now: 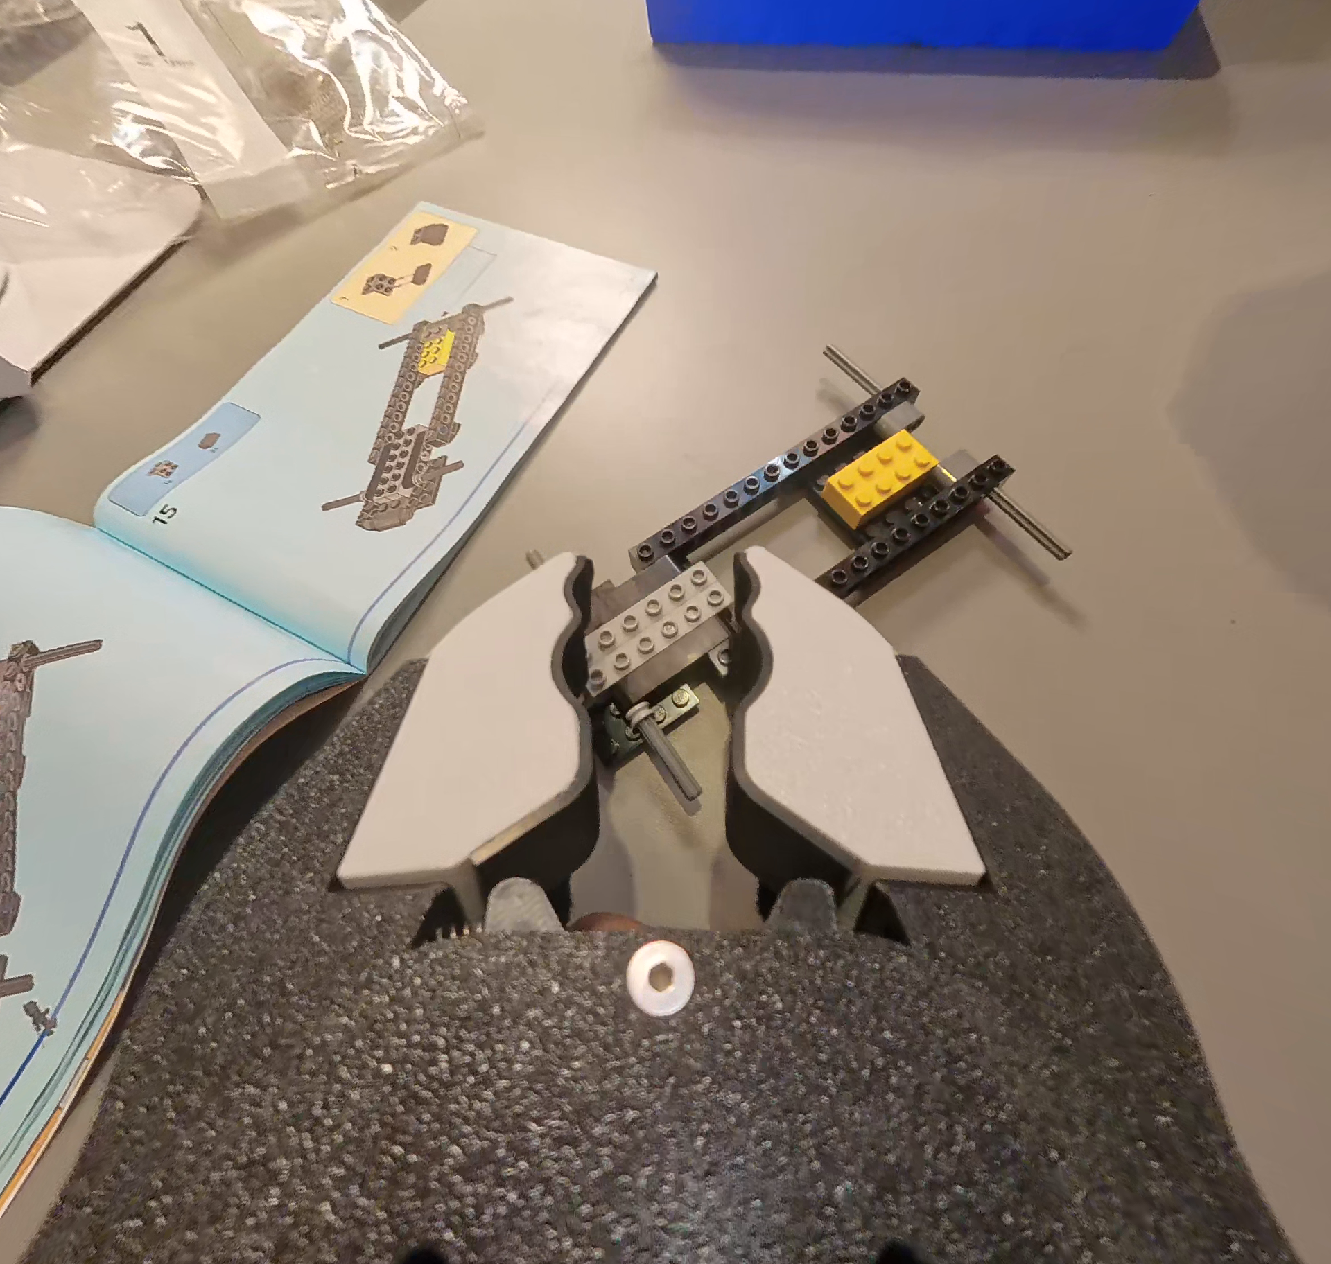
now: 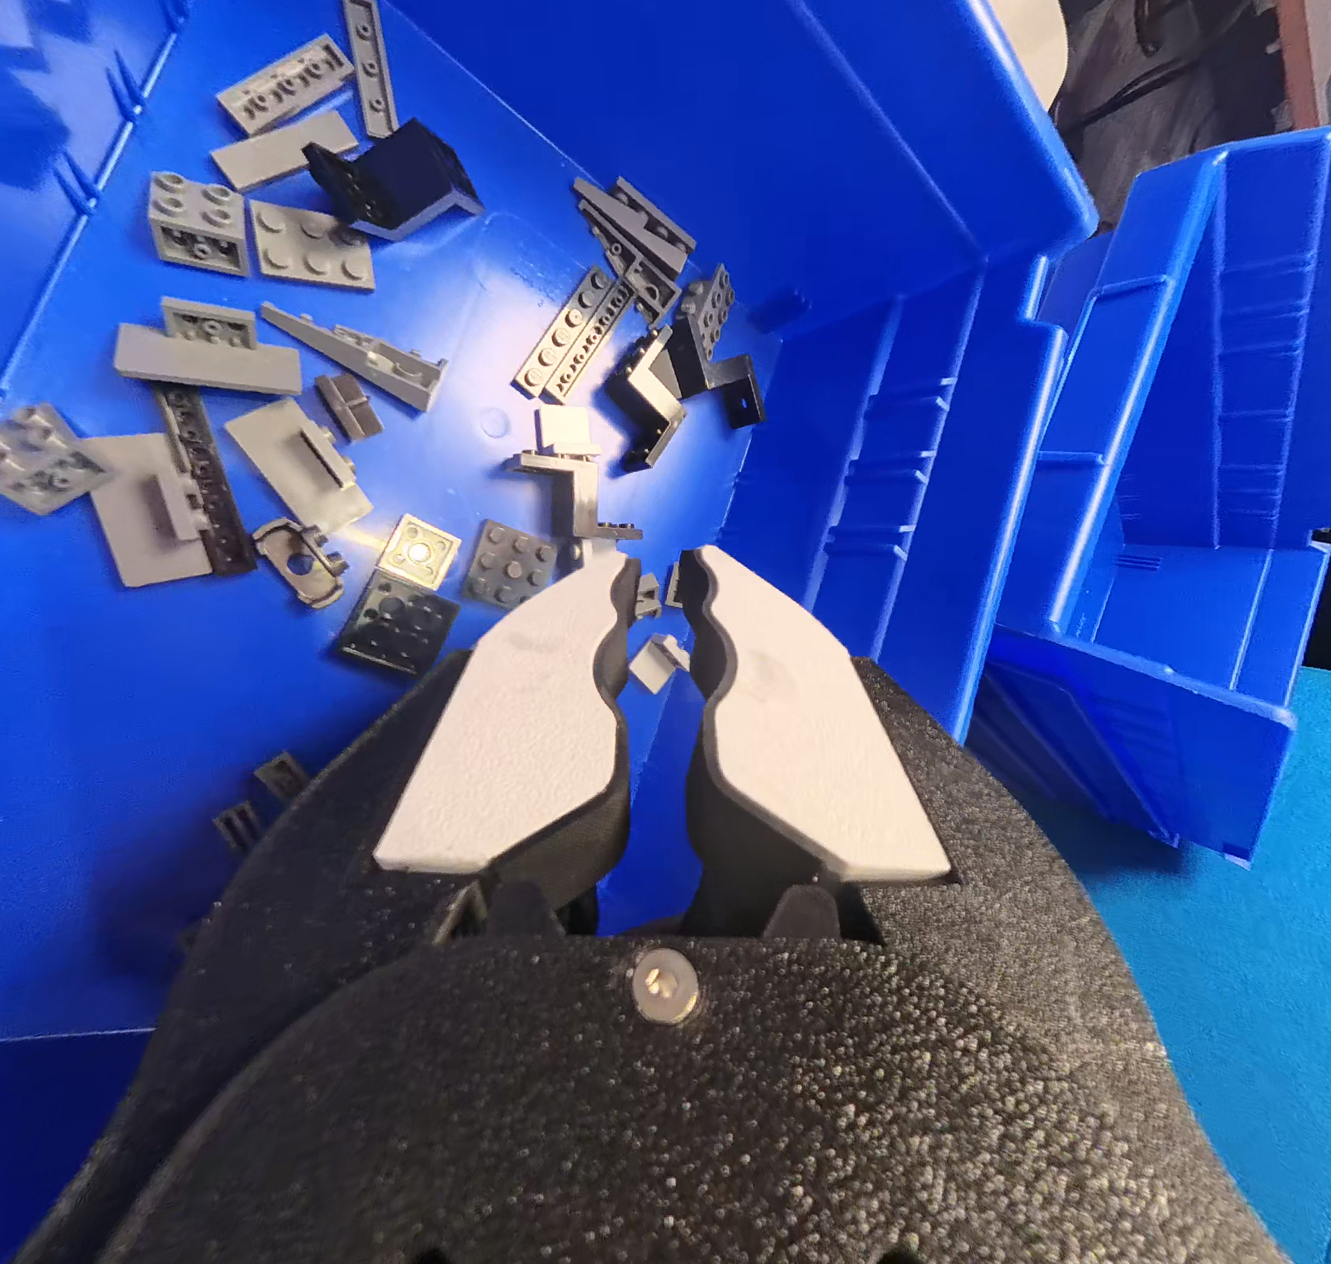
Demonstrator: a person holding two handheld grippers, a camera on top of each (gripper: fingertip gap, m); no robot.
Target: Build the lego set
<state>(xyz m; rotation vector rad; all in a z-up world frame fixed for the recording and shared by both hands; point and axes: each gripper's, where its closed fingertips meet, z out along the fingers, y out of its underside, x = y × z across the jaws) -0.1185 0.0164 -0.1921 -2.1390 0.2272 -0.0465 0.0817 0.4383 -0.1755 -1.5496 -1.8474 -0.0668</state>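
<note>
Left gripper (image 1: 659,574): my jaws stood fairly wide around the near end of the brick frame (image 1: 814,502). The grey plate (image 1: 659,621) lay between my pads. The left pad sat close against it; on the right a gap showed, so I held nothing firmly.

Frame axis: its long black beams ran up and to the right away from my fingertips, the yellow brick (image 1: 882,473) at the far end, on the table (image 1: 936,221). The booklet (image 1: 346,437) lay just left.

Right gripper (image 2: 659,567): my jaws were narrowly parted over the blue bin (image 2: 828,113), clamping nothing. A small grey piece (image 2: 647,596) lay between the tips, nearer my left pad.

Nearer hand: left for the frame, right for the loose pieces (image 2: 288,337).
</note>
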